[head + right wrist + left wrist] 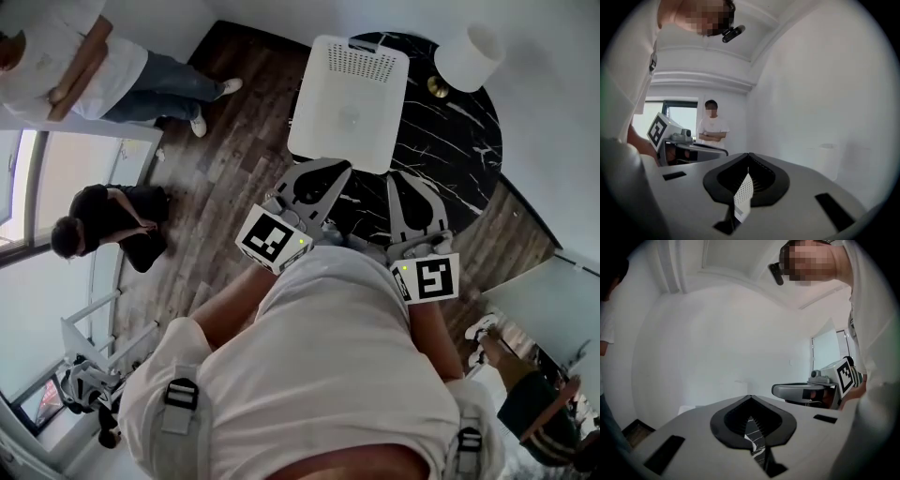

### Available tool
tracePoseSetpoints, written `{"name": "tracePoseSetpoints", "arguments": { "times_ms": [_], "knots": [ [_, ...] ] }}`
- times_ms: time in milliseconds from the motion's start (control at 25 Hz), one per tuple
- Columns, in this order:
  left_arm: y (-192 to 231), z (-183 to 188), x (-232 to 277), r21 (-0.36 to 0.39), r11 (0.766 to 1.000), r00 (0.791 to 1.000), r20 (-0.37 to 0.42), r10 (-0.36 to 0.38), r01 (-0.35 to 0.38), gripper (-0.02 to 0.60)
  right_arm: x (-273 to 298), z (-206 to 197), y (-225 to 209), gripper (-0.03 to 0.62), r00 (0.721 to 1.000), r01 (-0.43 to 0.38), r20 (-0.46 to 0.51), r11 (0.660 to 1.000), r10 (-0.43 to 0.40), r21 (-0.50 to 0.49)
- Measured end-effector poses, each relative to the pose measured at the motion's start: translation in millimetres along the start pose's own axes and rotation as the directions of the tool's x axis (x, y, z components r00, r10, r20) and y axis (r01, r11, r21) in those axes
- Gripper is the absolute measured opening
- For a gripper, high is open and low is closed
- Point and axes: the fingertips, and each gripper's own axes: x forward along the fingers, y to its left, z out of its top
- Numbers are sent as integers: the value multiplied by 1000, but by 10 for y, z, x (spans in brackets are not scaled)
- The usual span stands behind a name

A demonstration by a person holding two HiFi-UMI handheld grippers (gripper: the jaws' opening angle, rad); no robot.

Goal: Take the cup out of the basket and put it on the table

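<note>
Shirt (328, 356) hides table (469, 122) edge; left claw (750, 398), right claw (749, 154) closed, empty.

The basket (349, 103) sits on the table (459, 141), lamp (469, 58) to its right (same table); left gripper (333, 171) and right gripper (405, 184) side by side before it.

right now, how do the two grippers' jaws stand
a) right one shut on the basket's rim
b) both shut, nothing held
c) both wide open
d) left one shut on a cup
b: in their own views the left gripper and the right gripper each show jaws meeting tip to tip with nothing between them, and in the head view neither touches the white basket.
</note>
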Motion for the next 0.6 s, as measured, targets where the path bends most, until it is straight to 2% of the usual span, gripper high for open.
{"name": "tracePoseSetpoints", "arguments": {
  "times_ms": [120, 280, 400, 600],
  "knots": [
    [200, -252, 111, 13, 1000, 997, -82, 16, -15, 5, 247, -148, -21, 9, 997, -67, -51, 996, 64, -51],
    [483, -713, 225, 67, 998, 968, -251, 27, -11, 5, 653, -496, -36, 11, 966, -186, -200, 978, 165, -90],
    [669, -969, 252, 57, 998, 943, -330, 41, -23, 5, 949, -799, -23, 11, 919, -275, -326, 953, 220, -130],
    [922, -1220, 322, 53, 997, 909, -411, 71, -55, 5, 1345, -1359, 12, 61, 808, -389, -522, 913, 273, -124]
  ]
}}
